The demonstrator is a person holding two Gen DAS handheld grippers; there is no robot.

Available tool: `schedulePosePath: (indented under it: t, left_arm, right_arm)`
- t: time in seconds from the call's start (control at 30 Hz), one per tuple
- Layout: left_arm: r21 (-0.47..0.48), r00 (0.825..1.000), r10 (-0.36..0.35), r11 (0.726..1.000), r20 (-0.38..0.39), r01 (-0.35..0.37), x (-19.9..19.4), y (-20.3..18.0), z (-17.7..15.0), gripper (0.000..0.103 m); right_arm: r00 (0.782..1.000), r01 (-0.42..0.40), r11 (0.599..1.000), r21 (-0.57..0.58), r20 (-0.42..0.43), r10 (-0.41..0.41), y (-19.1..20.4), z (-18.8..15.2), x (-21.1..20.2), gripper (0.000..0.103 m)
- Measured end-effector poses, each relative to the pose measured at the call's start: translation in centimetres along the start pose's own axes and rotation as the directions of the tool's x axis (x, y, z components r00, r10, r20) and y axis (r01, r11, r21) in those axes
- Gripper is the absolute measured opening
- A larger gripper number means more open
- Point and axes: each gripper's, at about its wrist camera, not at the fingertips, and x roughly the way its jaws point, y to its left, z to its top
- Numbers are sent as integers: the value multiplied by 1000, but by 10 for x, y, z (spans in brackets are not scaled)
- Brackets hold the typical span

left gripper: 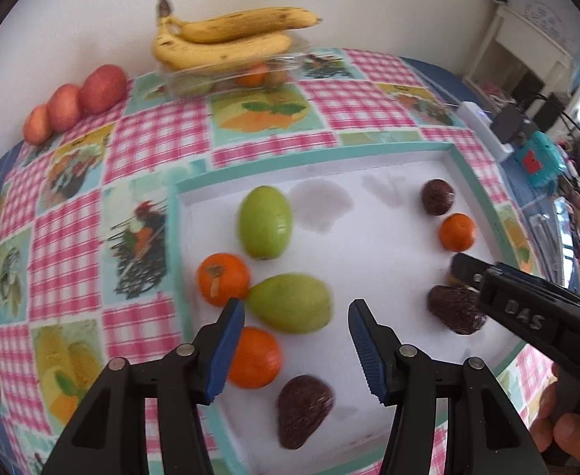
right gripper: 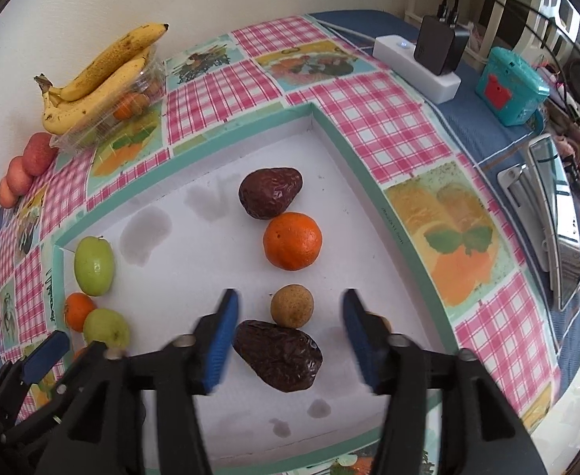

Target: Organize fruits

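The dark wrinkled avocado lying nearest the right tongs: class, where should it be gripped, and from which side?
Grip the dark avocado across its short width, near the middle of its body, coming down from above. It lies on its side on the white tray, long axis running left to right, already between the open right tongs. Mind the small brown fruit touching its far edge.

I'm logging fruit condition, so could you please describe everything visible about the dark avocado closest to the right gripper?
The dark avocado is deep brown-maroon with wrinkled, slightly glossy skin, pear-shaped and lying on its side on the white tray floor. It sits just ahead of the right gripper, whose blue-padded jaws stand open and apart from it. A small tan round fruit touches its far edge. Its skin looks unbroken; its underside is hidden.
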Motion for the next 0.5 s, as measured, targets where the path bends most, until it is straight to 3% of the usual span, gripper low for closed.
schedulePosePath:
  t: [0.07, 0.2, 0.23, 0.33, 0.43, 0.5]
  left_arm:
    - [-34, 1000, 15, 999, 1, -15, -4, 11, -1, 60]
    - [-136, 997, 75, 988, -2, -74, -10, 41, -1, 83]
    - [-160, 996, 92, 983, -6, -92, -11, 48, -1, 84]
    - [-220, 989, 145, 965, -21, -146, -11, 70, -4, 88]
    - [-268, 982, 187, 945, -27, -187, -12, 89, -8, 103]
    - [-295, 981, 191, 936, -21, -189, -14, 98, -11, 103]
  right_arm:
    - [1000, -2, 1000, -6, 1, 2, 2, -1, -2, 66]
    - [1000, 11, 999, -45, 0, -11, 13, -3, -3, 72]
    - [1000, 19, 998, -63, 1, -19, 16, -4, -3, 72]
    - [999, 37, 993, -110, 10, -36, 27, -8, -5, 90]
    - [999, 18, 990, -138, 29, -14, 37, -12, -9, 92]
    - [999, 22, 987, -159, 37, -16, 45, -15, -11, 92]
